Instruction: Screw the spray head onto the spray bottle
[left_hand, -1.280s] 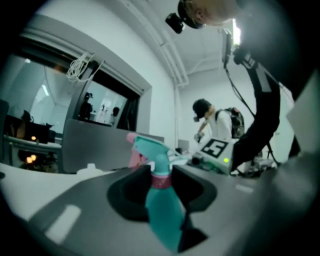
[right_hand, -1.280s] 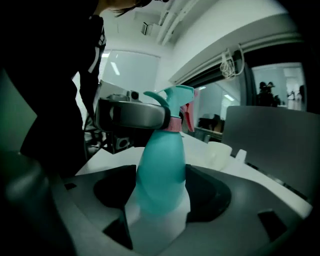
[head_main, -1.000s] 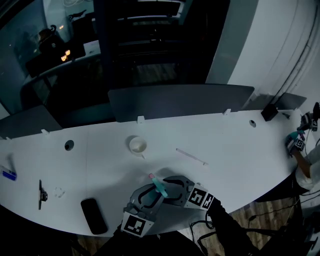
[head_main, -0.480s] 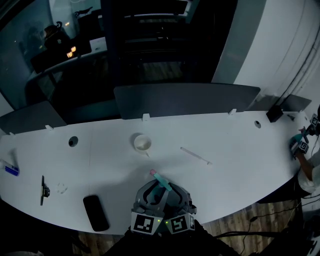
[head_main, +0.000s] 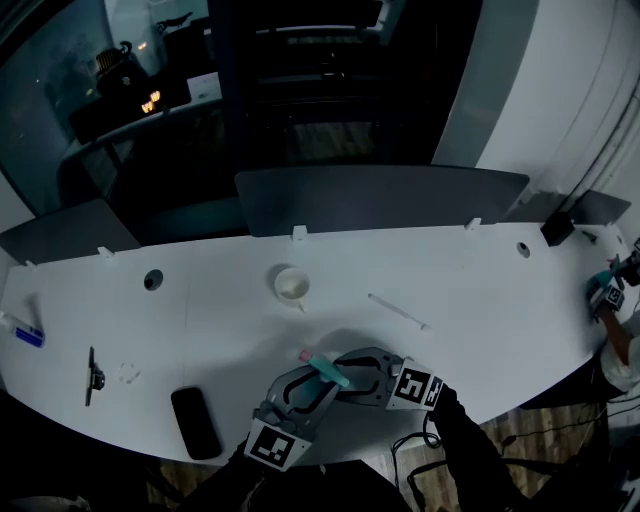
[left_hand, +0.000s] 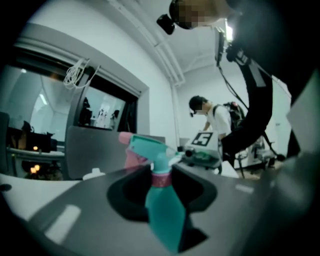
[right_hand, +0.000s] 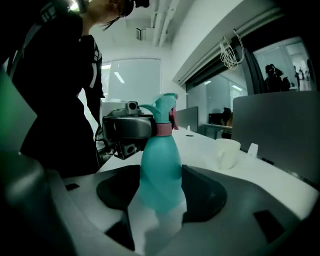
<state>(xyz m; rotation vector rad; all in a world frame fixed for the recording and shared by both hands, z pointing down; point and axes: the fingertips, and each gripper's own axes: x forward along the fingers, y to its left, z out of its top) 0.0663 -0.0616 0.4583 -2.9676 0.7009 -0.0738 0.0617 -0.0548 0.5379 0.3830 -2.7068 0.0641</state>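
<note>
A teal spray bottle (head_main: 328, 370) hangs just above the table's near edge, tilted, its spray head (left_hand: 150, 147) seated on a pink collar (left_hand: 161, 179). My left gripper (head_main: 305, 388) comes from below left and is shut on the bottle's upper part near the collar. In the right gripper view that gripper (right_hand: 127, 129) shows beside the collar. My right gripper (head_main: 352, 372) reaches in from the right. Its jaws are closing with the bottle's wide body (right_hand: 160, 165) between them, and the body's sides touch both jaws.
A white cup (head_main: 290, 285) stands beyond the bottle, with a thin white tube (head_main: 398, 311) to its right. A black phone (head_main: 194, 422) lies at the near left. A dark divider panel (head_main: 380, 200) runs along the table's far edge. Another person (head_main: 612, 300) works at the right end.
My right gripper swung from close beside the left gripper under the bottle back out to the bottle's right. The left gripper and bottle have kept their place.
</note>
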